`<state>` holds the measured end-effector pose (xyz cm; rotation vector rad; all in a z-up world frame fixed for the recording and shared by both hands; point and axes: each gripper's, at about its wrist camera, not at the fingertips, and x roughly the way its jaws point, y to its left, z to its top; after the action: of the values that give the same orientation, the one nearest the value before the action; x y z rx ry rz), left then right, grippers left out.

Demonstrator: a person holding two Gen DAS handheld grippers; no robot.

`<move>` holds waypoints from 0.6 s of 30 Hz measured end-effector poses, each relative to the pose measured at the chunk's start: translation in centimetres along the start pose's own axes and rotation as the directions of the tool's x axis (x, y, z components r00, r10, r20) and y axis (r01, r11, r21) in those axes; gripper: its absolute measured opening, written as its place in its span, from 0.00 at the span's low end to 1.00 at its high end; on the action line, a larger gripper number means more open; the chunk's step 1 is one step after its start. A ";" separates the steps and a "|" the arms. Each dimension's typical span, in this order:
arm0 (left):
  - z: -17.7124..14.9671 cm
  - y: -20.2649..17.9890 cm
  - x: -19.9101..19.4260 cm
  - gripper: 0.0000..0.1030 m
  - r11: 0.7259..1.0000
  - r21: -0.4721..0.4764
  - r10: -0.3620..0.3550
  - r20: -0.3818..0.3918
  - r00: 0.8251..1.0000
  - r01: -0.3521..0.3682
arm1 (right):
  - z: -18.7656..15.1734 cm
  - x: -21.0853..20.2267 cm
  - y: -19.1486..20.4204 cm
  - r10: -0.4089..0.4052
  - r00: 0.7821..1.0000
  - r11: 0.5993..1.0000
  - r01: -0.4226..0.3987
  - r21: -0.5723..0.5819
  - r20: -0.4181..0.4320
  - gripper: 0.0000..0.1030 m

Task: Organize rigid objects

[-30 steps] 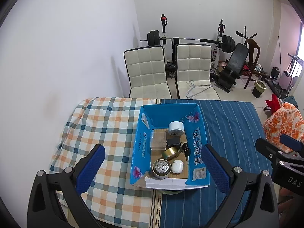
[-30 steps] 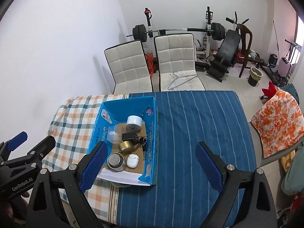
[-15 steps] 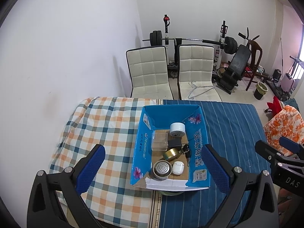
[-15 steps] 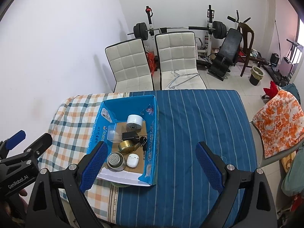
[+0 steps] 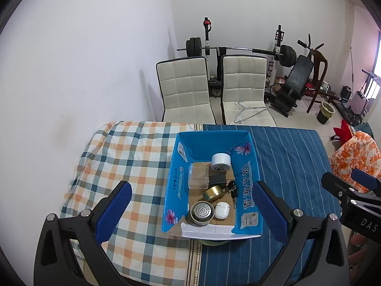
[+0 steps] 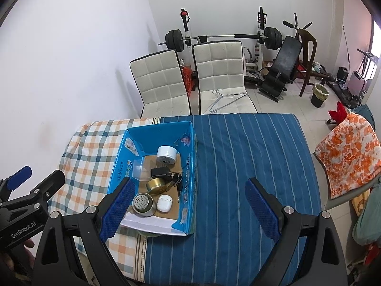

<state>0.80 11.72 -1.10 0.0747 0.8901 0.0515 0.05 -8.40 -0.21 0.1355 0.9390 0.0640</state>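
An open blue cardboard box point(image 5: 175, 181) point(image 6: 191, 166) stands on the table. It holds a white cylinder point(image 5: 221, 162) point(image 6: 166, 155), a clear plastic case point(image 5: 198, 175), a black adapter point(image 6: 160, 172), a brass tin point(image 5: 213, 192) point(image 6: 156, 186), keys point(image 5: 232, 190), a metal strainer cup point(image 5: 202, 212) point(image 6: 142, 203) and a white earbud case point(image 5: 222, 210) point(image 6: 164, 200). My left gripper point(image 5: 190, 211) is open and empty, high above the box. My right gripper point(image 6: 189, 211) is open and empty, above the box's right wall.
The table carries a plaid cloth point(image 5: 123, 157) on the left and a blue striped cloth point(image 6: 250, 166) on the right. Two white chairs point(image 5: 185, 93) point(image 5: 244, 90) stand behind it. Gym equipment point(image 6: 273, 47) is beyond. An orange floral cloth point(image 6: 350, 147) lies on a chair at right.
Both grippers have risen and drawn back a little, so the box and table look slightly lower and smaller in view. Nothing in the box has moved.
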 end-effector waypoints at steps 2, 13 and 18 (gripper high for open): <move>0.0 0.0 0.0 1.00 1.000 0.000 -0.003 0.001 1.000 0.003 | 0.0 -0.1 0.0 0.001 1.000 1.000 -0.001 0.001 -0.002 0.93; 0.3 -0.1 -0.5 1.00 1.000 0.001 -0.004 0.025 1.000 0.004 | 0.2 -0.3 -0.1 0.001 1.000 1.000 -0.002 0.007 0.016 0.93; 0.6 -0.1 -0.6 1.00 1.000 -0.002 -0.003 0.028 1.000 0.003 | 0.4 -0.3 0.0 0.007 1.000 1.000 -0.008 0.008 0.012 0.93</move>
<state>0.85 11.55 -0.27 0.0718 0.8621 0.0488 0.19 -8.50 0.20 0.1465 0.9273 0.0664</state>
